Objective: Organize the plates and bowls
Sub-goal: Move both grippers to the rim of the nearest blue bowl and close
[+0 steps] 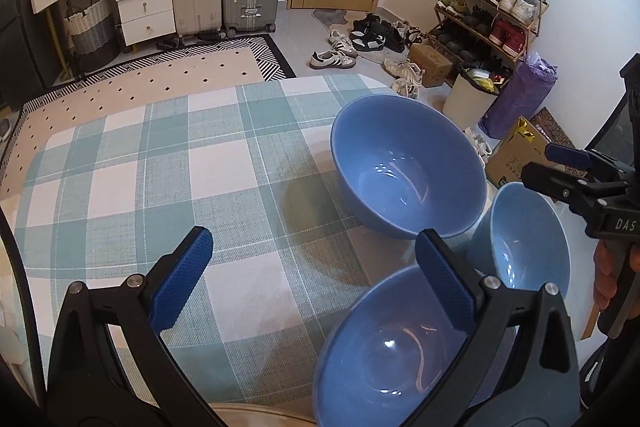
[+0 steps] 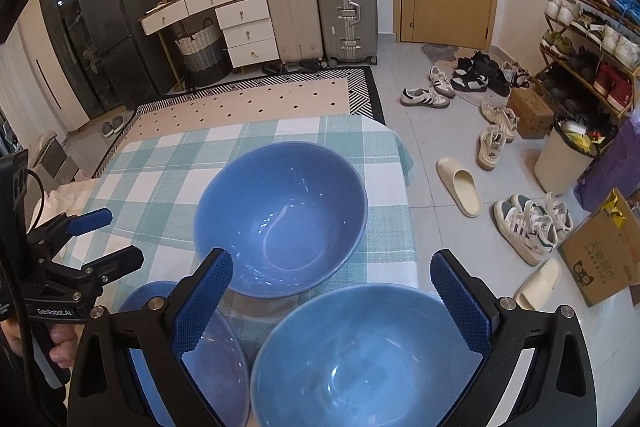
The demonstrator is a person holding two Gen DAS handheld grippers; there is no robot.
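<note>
Three blue bowls sit close together on the checked worktop. The far bowl fills the middle of the right wrist frame, with a second bowl at lower centre and a third bowl at lower left. Your left tool is spread wide and empty; your right tool is likewise spread, holding nothing. They look glazed, so expect them to be stiff, slippery and breakable. Pinch a rim wall, one pad inside and one outside, and lower gently when nesting.
</note>
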